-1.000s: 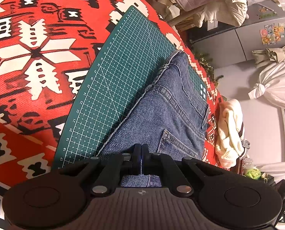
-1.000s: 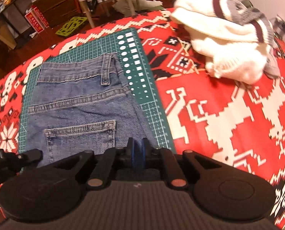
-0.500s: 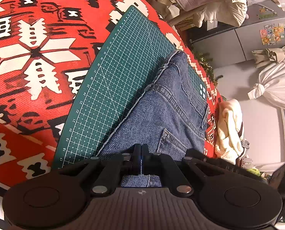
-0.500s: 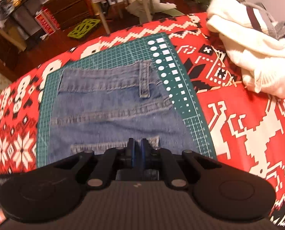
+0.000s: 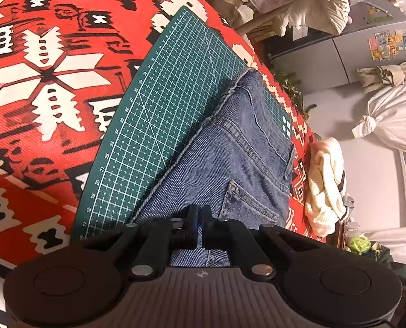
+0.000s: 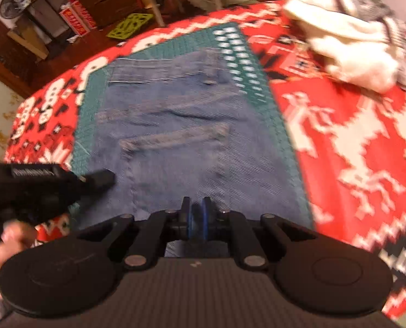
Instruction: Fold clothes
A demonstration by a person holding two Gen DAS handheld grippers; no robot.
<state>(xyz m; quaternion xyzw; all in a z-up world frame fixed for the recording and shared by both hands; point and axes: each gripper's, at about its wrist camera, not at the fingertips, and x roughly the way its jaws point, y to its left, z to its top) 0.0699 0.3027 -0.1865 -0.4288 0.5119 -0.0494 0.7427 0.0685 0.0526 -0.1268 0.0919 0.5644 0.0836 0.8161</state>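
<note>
My right tool, clamped like the left tool on the jeans, has lifted since a second ago, carrying the denim edge over the cutting mat: fold under way.

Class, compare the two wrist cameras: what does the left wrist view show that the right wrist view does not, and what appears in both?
Only the left wrist view shows a grey fridge with stickers and a tied white bag. Only the right wrist view shows a wooden drawer unit, a lime-green lattice item on the floor, and the left gripper from outside. Both share the folded jeans on the green cutting mat, the red patterned cloth and a cream garment.
</note>
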